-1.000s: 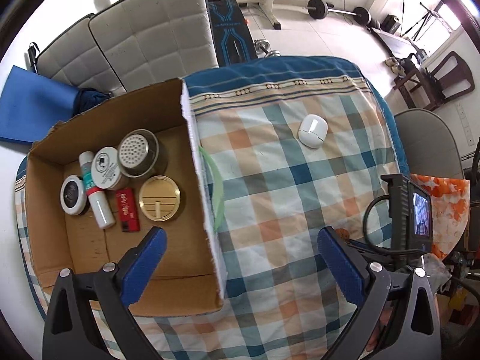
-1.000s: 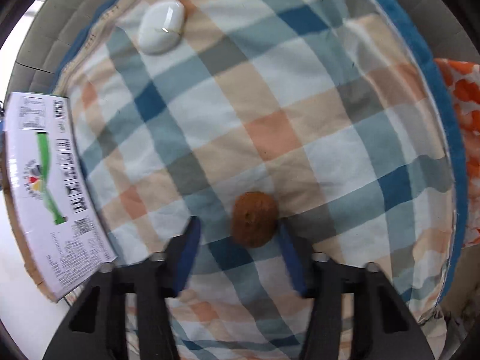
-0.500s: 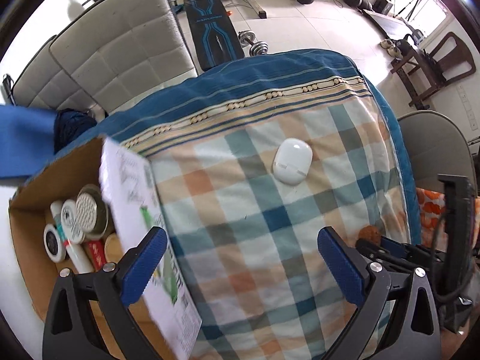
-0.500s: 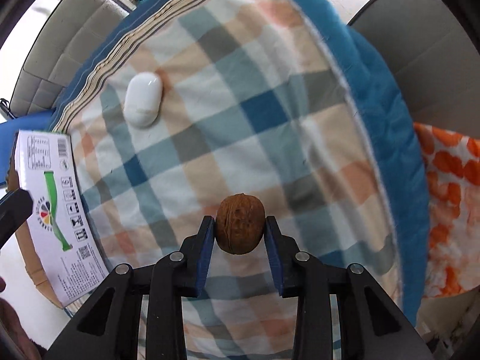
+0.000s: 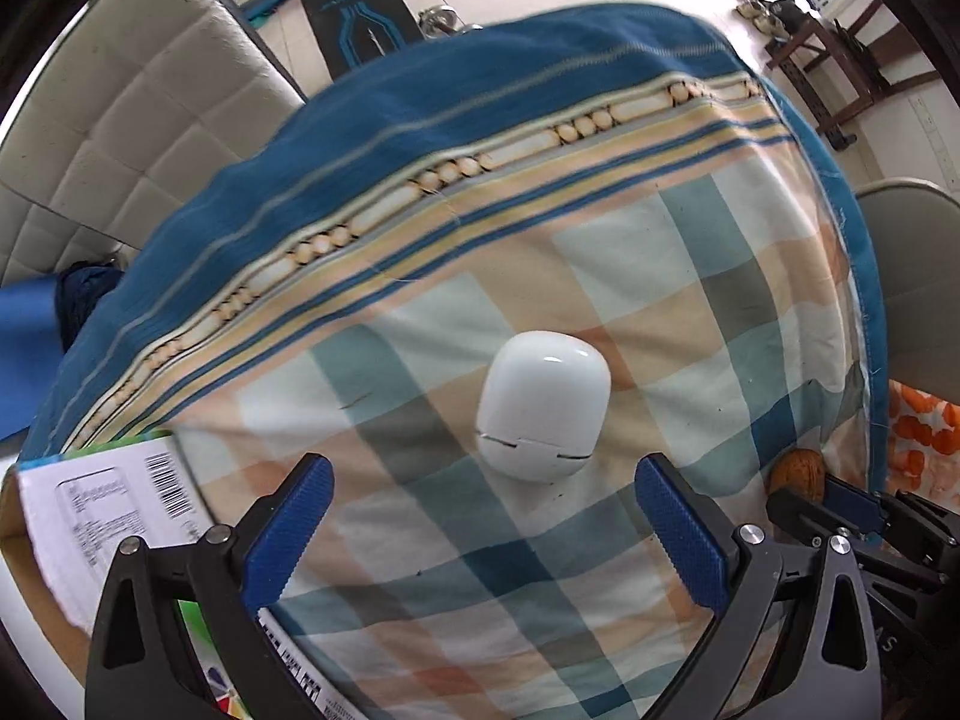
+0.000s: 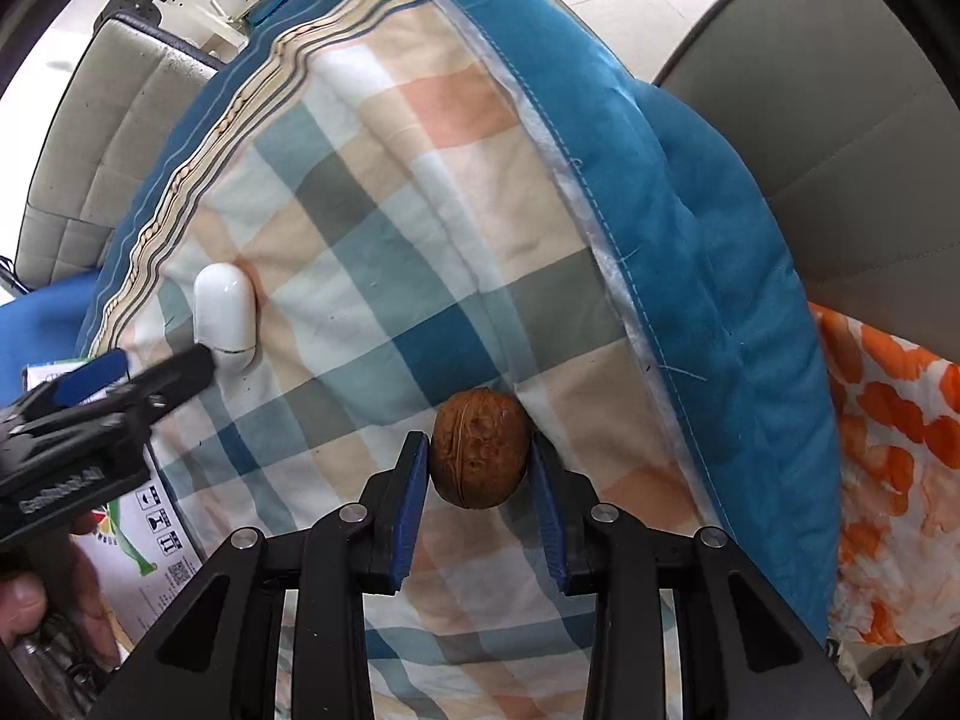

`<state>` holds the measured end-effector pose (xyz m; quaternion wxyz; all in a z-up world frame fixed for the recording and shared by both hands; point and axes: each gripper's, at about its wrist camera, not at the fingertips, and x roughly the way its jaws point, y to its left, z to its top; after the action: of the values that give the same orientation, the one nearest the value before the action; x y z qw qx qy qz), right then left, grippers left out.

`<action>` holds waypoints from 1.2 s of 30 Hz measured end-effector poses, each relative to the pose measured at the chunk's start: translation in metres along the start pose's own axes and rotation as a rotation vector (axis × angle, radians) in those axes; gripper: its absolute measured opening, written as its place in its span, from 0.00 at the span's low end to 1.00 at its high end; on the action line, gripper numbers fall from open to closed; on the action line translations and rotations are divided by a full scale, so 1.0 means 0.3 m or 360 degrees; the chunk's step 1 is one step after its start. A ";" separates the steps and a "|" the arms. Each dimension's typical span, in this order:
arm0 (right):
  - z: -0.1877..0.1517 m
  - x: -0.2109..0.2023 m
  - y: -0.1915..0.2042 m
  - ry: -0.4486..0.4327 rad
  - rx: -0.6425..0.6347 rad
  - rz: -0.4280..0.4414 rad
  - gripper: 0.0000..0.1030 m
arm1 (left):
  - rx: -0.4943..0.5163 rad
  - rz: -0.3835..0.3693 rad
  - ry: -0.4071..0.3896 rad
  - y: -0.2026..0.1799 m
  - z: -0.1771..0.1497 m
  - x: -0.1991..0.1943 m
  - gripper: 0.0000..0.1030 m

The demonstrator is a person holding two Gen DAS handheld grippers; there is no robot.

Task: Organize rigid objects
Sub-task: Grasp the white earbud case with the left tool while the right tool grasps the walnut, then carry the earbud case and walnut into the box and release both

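A white earbud case (image 5: 543, 405) lies on the checked cloth, just ahead of my left gripper (image 5: 483, 525), which is open wide and empty with the case near the line between its fingertips. It also shows in the right wrist view (image 6: 225, 315), with the left gripper (image 6: 138, 372) reaching it from the left. My right gripper (image 6: 480, 456) is shut on a brown walnut (image 6: 480, 456) and holds it above the cloth near the table's right edge. The walnut also shows at the right in the left wrist view (image 5: 795, 471).
The cardboard box's white printed flap (image 5: 114, 516) stands at the lower left; its inside is hidden. The blue-bordered cloth (image 6: 690, 240) drops off the table edge to the right. A grey chair (image 6: 840, 120) and orange-patterned fabric (image 6: 888, 450) lie beyond.
My left gripper swung from over the box toward the white case and came close to it. My right gripper closed on the walnut and lifted it off the cloth.
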<state>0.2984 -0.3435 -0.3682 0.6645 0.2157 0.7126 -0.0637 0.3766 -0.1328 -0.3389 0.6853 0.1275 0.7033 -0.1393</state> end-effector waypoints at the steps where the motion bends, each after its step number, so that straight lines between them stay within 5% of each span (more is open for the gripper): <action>1: 0.005 0.006 -0.008 0.0005 0.0014 0.0011 0.35 | 0.0014 0.0003 0.0013 -0.007 0.007 0.019 1.00; 6: 0.033 0.006 -0.058 0.0026 0.0047 0.0057 0.35 | 0.0012 0.0001 0.0039 -0.012 0.049 0.081 0.75; 8: 0.024 0.018 -0.060 0.0029 0.0067 0.0065 0.36 | 0.0023 0.0002 0.0029 -0.016 0.061 0.086 0.74; 12: 0.038 0.025 -0.084 0.0035 0.0107 0.0066 0.35 | 0.0070 -0.0007 -0.0018 -0.037 0.052 0.054 0.42; 27: -0.118 -0.031 0.082 0.0064 -0.0031 0.0180 0.34 | -0.0123 -0.0153 -0.0198 0.026 -0.247 -0.176 0.42; 36: -0.314 -0.229 0.378 -0.0053 -0.0284 0.0294 0.34 | -0.0270 -0.0239 -0.0456 0.227 -0.461 -0.441 0.42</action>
<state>0.2579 -0.2213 -0.2689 0.6959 0.2192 0.6814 0.0578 0.2772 -0.0169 -0.2050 0.7745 -0.0048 0.6153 -0.1468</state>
